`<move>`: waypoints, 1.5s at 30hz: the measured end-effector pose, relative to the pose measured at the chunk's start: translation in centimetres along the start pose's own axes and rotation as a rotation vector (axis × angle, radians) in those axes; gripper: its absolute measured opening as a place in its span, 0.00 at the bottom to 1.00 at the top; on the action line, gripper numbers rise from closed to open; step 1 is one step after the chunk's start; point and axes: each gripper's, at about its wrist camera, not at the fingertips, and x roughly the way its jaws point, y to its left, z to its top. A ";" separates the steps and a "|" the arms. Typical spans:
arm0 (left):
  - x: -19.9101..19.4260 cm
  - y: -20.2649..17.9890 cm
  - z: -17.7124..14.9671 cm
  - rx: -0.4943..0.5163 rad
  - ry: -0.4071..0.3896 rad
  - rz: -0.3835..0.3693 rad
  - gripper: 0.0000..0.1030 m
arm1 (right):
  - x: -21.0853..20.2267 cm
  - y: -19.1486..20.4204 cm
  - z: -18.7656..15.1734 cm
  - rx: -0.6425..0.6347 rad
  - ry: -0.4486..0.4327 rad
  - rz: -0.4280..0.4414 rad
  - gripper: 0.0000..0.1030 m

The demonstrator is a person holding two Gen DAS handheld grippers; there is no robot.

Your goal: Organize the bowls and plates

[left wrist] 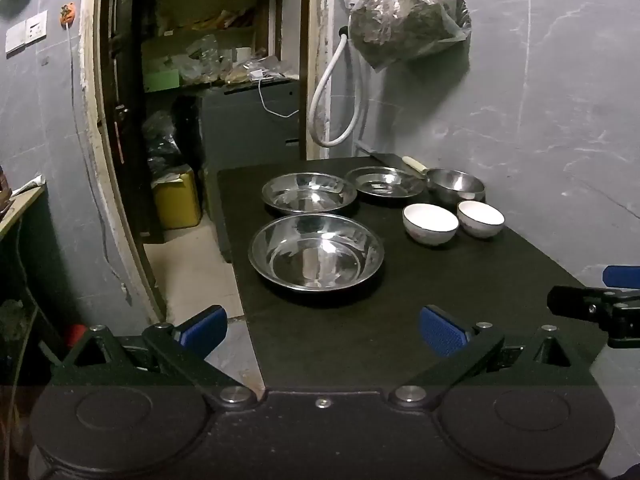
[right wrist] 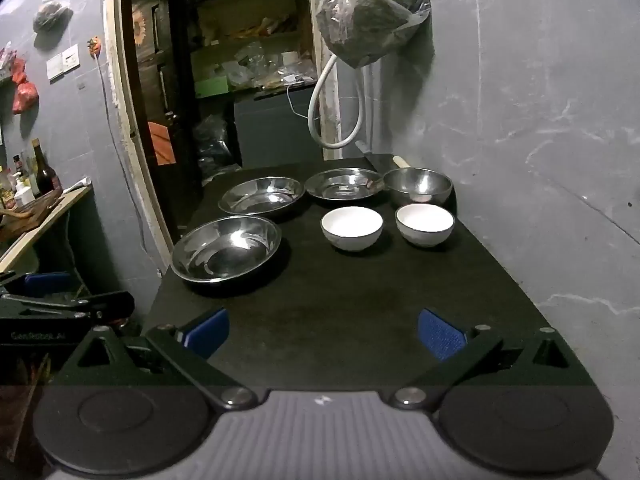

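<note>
Both grippers' jaws gape empty; a knife [left wrist: 404,162] lies behind 3 steel plates [left wrist: 316,256].

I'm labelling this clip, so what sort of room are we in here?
Probably a home kitchen or a utility corner beside a pantry: steel plates and white bowls lie on a dark table, and a doorway behind opens onto cluttered storage shelves.

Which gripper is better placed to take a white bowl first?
Probably the right gripper: open and empty, it faces the two white bowls. The left gripper, also open, faces the near steel plate.
</note>
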 end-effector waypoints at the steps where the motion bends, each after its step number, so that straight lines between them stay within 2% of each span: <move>1: 0.0 0.0 0.0 0.000 0.000 0.001 0.99 | 0.0 0.0 0.0 0.000 0.000 0.001 1.00; 45: -0.7 0.0 0.2 0.011 -0.003 0.004 0.99 | -0.4 0.1 -0.2 -0.010 0.006 -0.005 1.00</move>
